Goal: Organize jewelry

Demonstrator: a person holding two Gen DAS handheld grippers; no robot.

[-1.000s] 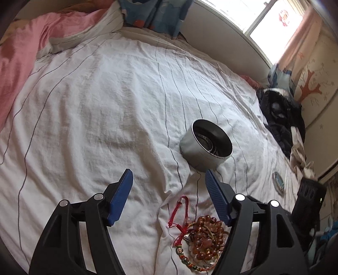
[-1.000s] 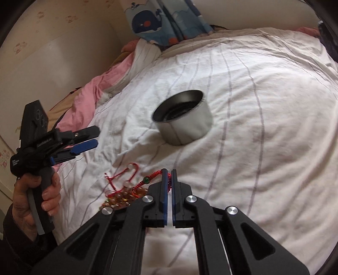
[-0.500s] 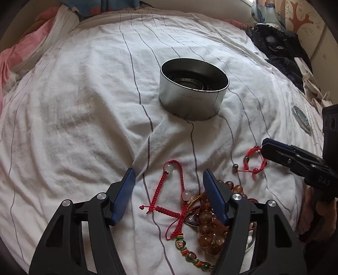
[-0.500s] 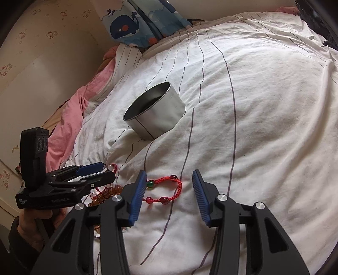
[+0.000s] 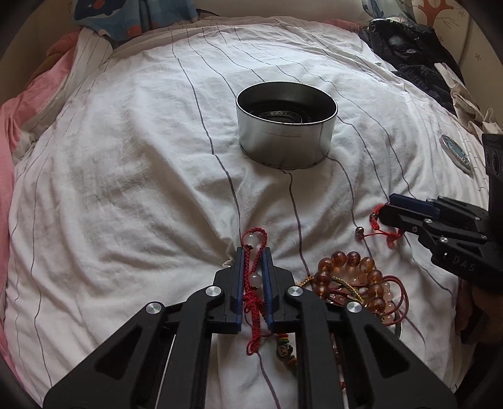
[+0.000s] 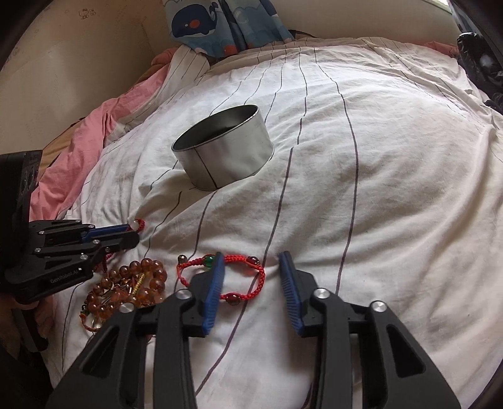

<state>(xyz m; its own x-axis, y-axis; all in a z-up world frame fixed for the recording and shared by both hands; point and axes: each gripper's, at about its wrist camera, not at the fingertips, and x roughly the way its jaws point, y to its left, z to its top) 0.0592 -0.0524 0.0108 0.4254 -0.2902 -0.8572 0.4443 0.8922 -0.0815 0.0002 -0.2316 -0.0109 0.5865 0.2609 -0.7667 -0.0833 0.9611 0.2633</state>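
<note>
A round metal tin [image 5: 286, 130] stands open on the white striped bedsheet, also in the right wrist view [image 6: 224, 148]. My left gripper [image 5: 254, 251] is shut on a red cord bracelet with pale beads [image 5: 253, 278]; it shows in the right wrist view [image 6: 125, 231]. Beside it lies a pile of amber bead bracelets [image 5: 355, 283]. My right gripper [image 6: 251, 261] is open over a second red cord bracelet with dark beads [image 6: 248, 277] lying flat on the sheet; its left finger lies across the loop. That bracelet also shows in the left wrist view [image 5: 377, 231].
A pink blanket [image 6: 78, 157] and a whale-print pillow [image 6: 220, 22] lie at the head of the bed. Dark clothes [image 5: 415, 59] are heaped at the right. A small round disc [image 5: 456, 152] lies near the right edge of the sheet.
My left gripper closed on the pale-beaded red bracelet. My right gripper moved forward over the other red bracelet and stays open.
</note>
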